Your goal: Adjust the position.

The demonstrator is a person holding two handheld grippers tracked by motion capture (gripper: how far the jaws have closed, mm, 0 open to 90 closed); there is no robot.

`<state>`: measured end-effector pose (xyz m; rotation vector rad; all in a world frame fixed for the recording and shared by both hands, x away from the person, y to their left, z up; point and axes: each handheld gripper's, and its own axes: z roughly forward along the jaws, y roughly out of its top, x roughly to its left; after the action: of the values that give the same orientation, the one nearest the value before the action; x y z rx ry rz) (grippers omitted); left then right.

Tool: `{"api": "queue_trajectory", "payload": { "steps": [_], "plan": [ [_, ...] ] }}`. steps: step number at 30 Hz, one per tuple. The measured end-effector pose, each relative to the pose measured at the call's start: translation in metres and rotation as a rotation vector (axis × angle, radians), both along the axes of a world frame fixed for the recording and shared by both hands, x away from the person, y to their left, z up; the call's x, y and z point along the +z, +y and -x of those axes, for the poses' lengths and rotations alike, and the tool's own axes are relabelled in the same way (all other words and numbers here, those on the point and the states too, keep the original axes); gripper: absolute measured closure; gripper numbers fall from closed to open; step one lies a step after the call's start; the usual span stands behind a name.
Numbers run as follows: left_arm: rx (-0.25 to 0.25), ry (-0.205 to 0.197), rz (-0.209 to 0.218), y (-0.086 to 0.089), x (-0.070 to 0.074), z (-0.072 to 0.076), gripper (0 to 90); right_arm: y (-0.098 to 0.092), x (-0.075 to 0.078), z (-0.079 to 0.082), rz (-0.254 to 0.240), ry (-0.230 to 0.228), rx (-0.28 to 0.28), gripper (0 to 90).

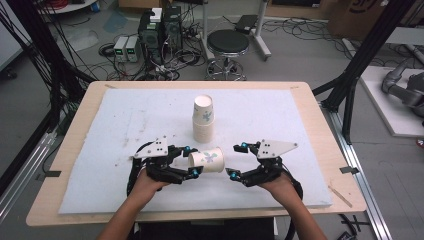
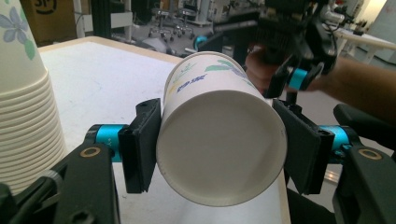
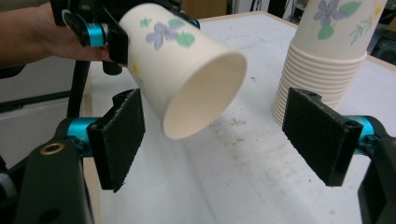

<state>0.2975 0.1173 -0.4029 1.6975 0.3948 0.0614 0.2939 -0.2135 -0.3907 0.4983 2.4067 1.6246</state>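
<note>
I have the left gripper (image 1: 192, 160) clamping its jaws on the single paper cup (image 1: 207, 160), held on its side just in front of the cup stack (image 1: 203, 119), with my right gripper (image 1: 236, 160) gaping beside that cup.

No legible text, not even the paper cup's (image 2: 219, 140) blurred blue print

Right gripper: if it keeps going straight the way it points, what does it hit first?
Likely the open mouth of the paper cup held sideways by the left gripper; the right gripper stands open. The cup stack sits off-line.
</note>
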Motion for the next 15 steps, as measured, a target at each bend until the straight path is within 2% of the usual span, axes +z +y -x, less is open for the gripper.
{"api": "queue_trajectory", "payload": {
  "steps": [2,7,14,15],
  "plan": [
    [0.0,-0.008,0.011,0.001,-0.001,0.0,35.7,-0.001,-0.007,0.001,-0.023,0.009,-0.002,21.8],
    [-0.02,-0.017,0.018,0.001,-0.004,0.002,35.7,-0.002,-0.013,0.001,-0.04,0.032,0.014,21.2],
    [-0.053,-0.022,0.032,-0.002,-0.006,0.004,35.7,0.004,-0.018,0.0,-0.034,0.056,0.057,21.2],
    [-0.057,-0.027,0.03,-0.002,-0.006,0.004,35.7,0.004,-0.019,0.0,-0.034,0.046,0.059,21.2]
  ]
}}
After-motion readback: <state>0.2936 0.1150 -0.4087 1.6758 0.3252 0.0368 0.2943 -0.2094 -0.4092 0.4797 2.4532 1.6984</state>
